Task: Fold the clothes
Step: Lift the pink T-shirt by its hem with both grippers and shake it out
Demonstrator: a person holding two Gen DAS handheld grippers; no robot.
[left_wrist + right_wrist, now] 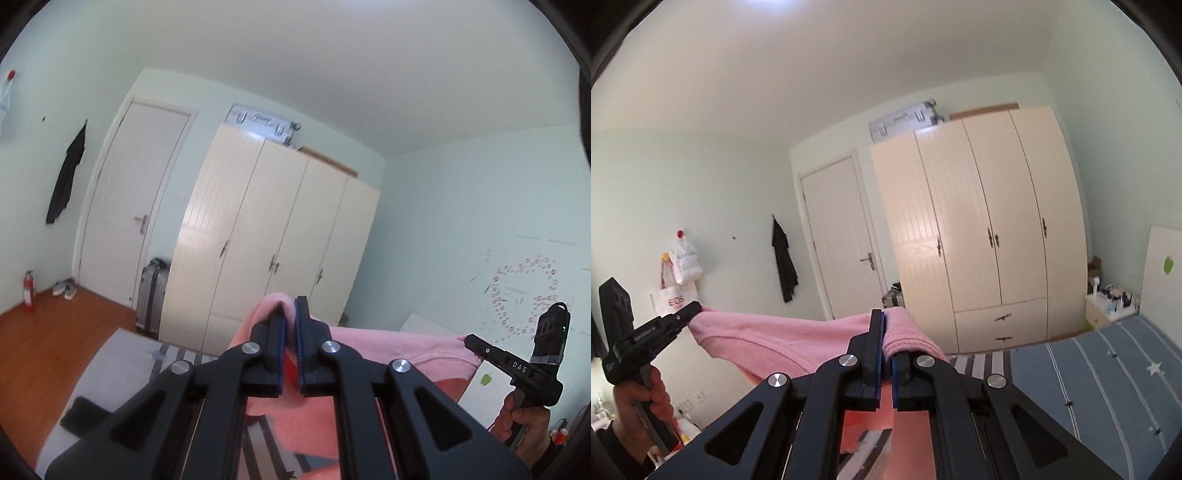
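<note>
A pink garment (388,350) hangs stretched in the air between my two grippers, high above the bed. My left gripper (290,314) is shut on one upper corner of it, with pink cloth bulging past the fingertips. In the left wrist view the right gripper (471,341) shows at the right, pinching the other corner, a hand on its handle. My right gripper (884,321) is shut on the pink garment (768,339) too. At the left of the right wrist view the left gripper (696,308) clamps the far corner. The garment's lower part hangs out of sight below the jaws.
A cream wardrobe (979,221) with a suitcase (905,123) on top stands straight ahead, a white door (838,236) beside it. The bed with a blue striped cover (1108,376) lies below. A dark coat (66,177) hangs on the wall. A second suitcase (151,295) stands on the wooden floor.
</note>
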